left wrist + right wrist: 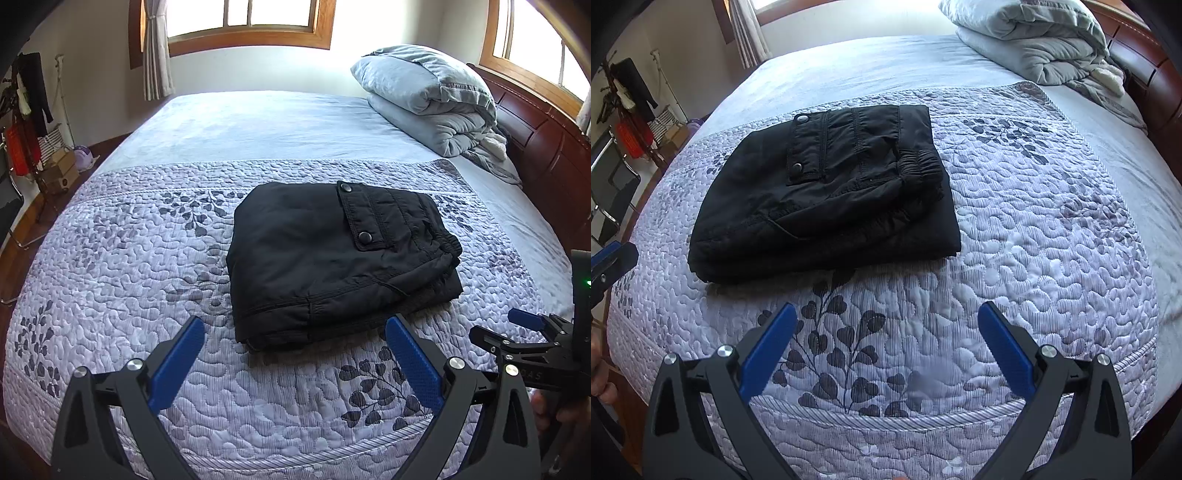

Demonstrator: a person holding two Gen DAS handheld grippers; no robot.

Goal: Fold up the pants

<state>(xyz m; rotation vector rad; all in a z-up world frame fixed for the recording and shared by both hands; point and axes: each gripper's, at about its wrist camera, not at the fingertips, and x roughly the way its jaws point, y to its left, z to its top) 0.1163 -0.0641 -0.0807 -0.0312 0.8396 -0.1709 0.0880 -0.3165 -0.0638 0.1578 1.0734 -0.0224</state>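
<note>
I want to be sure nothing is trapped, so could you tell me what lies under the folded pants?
The pants lie on the quilt, which shows all around them. The patch directly beneath is covered, so anything there cannot be seen.

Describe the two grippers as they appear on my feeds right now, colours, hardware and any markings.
Both look alike: black angular frames with silver round bolt heads, each carrying two fingers faced with textured blue pads. That holds for the left gripper and the right gripper. In the left wrist view, the right gripper's body shows faint lettering, unreadable, and a green light. No cables or sleeves are visible.
</note>
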